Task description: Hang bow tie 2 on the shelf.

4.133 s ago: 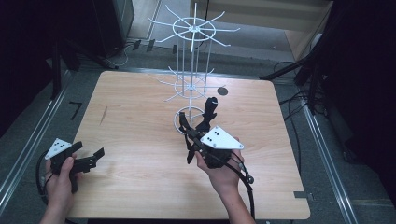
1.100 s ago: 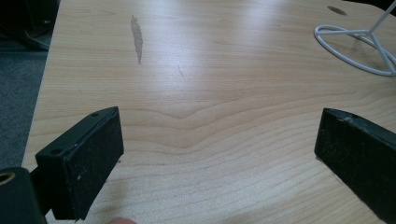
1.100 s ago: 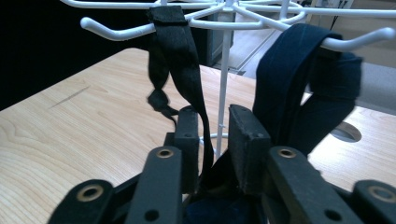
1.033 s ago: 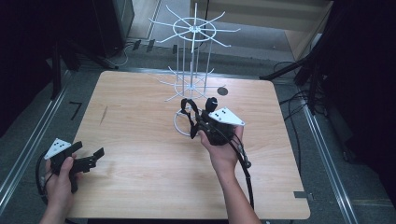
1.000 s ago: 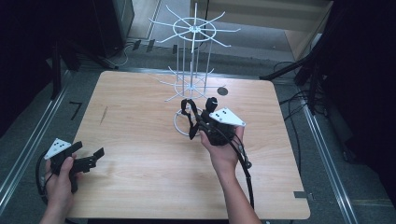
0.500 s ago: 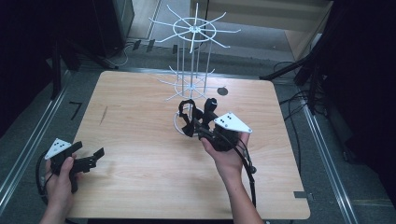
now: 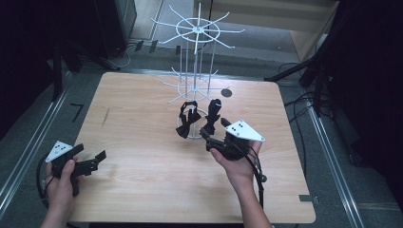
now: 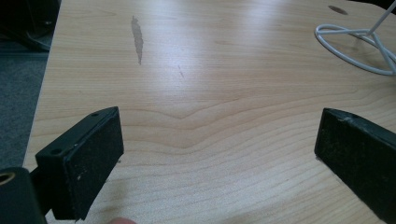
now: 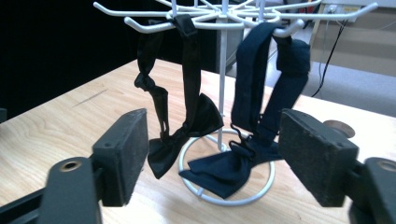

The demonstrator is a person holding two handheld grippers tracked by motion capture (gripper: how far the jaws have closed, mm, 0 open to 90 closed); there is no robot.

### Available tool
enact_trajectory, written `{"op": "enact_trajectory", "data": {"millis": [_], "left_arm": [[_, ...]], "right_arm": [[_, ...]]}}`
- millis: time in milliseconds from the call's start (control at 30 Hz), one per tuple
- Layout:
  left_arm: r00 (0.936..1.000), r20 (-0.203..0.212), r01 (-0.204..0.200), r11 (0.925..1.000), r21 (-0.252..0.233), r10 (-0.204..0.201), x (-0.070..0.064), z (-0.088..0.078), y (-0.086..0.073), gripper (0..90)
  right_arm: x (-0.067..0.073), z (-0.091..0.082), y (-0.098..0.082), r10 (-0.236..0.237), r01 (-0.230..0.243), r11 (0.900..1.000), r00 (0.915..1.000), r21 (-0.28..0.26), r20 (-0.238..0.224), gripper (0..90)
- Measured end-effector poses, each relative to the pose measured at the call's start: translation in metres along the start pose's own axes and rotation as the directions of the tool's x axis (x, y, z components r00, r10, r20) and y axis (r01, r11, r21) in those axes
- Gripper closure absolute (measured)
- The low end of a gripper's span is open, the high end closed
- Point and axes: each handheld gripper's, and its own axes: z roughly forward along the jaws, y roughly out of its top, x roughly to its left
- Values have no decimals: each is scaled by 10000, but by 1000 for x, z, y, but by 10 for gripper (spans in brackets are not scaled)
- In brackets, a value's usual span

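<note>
Evenly lit across the wooden table [image 7: 142, 133] from above, with dark, murky surroundings on both sides of the high view. Soft, short shadows under the white wire rack [image 7: 196, 71]. Mild sheen on the tabletop in the left gripper view, brightest toward the far edge. Slightly soft and grainy throughout; near jaws blurred in both gripper views. Black background left of the rack in the right gripper view; brighter, washed-out floor at right.
</note>
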Motion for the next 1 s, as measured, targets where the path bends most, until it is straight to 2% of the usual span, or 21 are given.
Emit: {"op": "enact_trajectory", "data": {"millis": [500, 1000], "left_arm": [[10000, 1, 15, 10000, -20, -15, 0, 0, 0, 17], [10000, -6, -2, 10000, 33, 2, -1, 0, 0, 16]], "right_arm": [[-13, -13, -15, 121, -124, 9997, 9998, 227, 132, 166], [-31, -29, -35, 241, -252, 9992, 9992, 311, 324, 105]]}}
